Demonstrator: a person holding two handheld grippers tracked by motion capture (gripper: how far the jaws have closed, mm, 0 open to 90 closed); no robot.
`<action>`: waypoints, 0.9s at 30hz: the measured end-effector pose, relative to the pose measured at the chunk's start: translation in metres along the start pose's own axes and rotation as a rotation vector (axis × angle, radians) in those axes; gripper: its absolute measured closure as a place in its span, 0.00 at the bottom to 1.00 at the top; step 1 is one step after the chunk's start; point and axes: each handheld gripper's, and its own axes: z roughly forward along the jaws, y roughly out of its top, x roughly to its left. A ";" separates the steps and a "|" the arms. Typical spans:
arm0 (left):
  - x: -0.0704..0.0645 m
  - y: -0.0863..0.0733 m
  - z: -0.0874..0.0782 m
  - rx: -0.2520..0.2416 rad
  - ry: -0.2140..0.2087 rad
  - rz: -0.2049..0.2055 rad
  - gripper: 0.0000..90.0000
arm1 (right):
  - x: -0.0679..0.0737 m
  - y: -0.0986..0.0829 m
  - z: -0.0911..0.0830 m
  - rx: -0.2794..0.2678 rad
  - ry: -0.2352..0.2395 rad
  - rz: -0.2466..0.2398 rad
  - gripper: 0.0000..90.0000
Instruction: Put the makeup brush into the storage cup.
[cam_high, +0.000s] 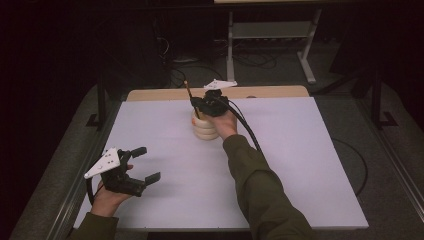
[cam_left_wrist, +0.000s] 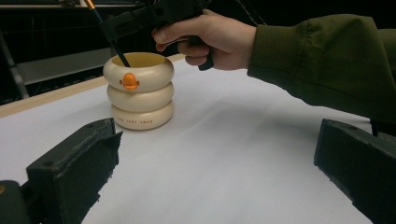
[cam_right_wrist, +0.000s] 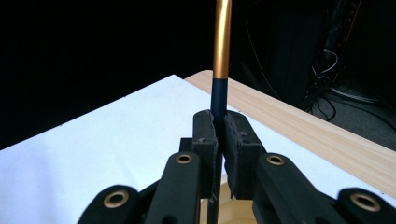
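The right gripper is held over the far middle of the white table, its jaws clenched on a thin stick with a black lower shaft and a golden-orange upper part, most likely a pen or brush. In the right gripper view the two black jaws press against the black part of the shaft from either side, and the golden part rises straight up above them. The stick's lower end dips into the open mouth of a cream-coloured holder shaped like three stacked rings. In the left gripper view that holder stands upright on the table, with a small orange duck-like mark on its top ring and a line of small lettering on its bottom ring; the stick leans slightly as it enters the rim. The person's right hand, in a dark green sleeve, grips the tool just above and beside the holder.

The left gripper rests near the table's near left edge, well apart from the holder, its jaws spread wide and grasping nothing. A strip of bare wood shows along the table's far edge.
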 end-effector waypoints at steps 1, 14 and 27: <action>0.000 0.000 0.000 0.001 0.000 0.001 0.00 | 0.000 0.000 0.000 0.003 -0.001 -0.002 0.92; 0.000 0.000 0.000 0.002 -0.002 0.001 0.00 | 0.001 -0.003 0.004 0.022 -0.003 -0.003 0.92; 0.000 0.000 0.000 0.002 -0.004 0.001 0.00 | 0.000 -0.003 0.004 0.031 -0.027 -0.003 0.71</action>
